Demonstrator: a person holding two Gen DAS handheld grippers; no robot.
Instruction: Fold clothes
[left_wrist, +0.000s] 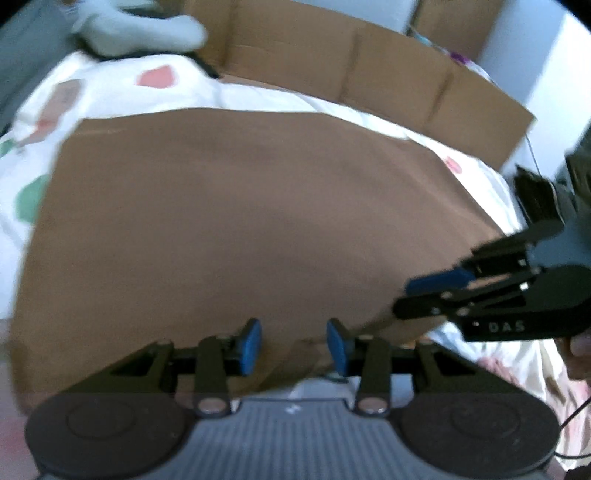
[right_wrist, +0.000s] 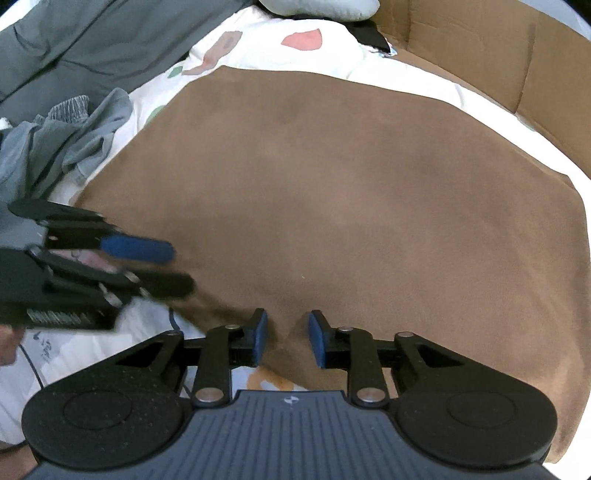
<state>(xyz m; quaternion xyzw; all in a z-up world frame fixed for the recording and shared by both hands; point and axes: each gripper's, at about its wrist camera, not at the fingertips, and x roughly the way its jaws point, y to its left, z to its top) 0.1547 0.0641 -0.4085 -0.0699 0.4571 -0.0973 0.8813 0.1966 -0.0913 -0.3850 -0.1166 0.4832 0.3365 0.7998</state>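
Observation:
A large brown cloth (left_wrist: 240, 221) (right_wrist: 351, 203) lies spread flat on a white bed sheet (left_wrist: 110, 85) with coloured patches. My left gripper (left_wrist: 294, 345) sits at the cloth's near edge, and a raised fold of the cloth fills the gap between its blue pads (left_wrist: 251, 343). In the right wrist view the left gripper (right_wrist: 177, 267) comes in from the left, with the cloth's edge lifted at its tips. My right gripper (right_wrist: 289, 341) pinches a puckered ridge of the same near edge. The left wrist view shows the right gripper (left_wrist: 406, 297) at the cloth's near right corner.
Flattened cardboard (left_wrist: 332, 55) (right_wrist: 480, 37) stands along the bed's far side. A pile of grey clothes (right_wrist: 55, 136) lies left of the cloth, with dark grey bedding (right_wrist: 74, 37) behind it. A pale soft item (left_wrist: 140, 26) rests at the far end. A hand (left_wrist: 581, 347) holds the right gripper.

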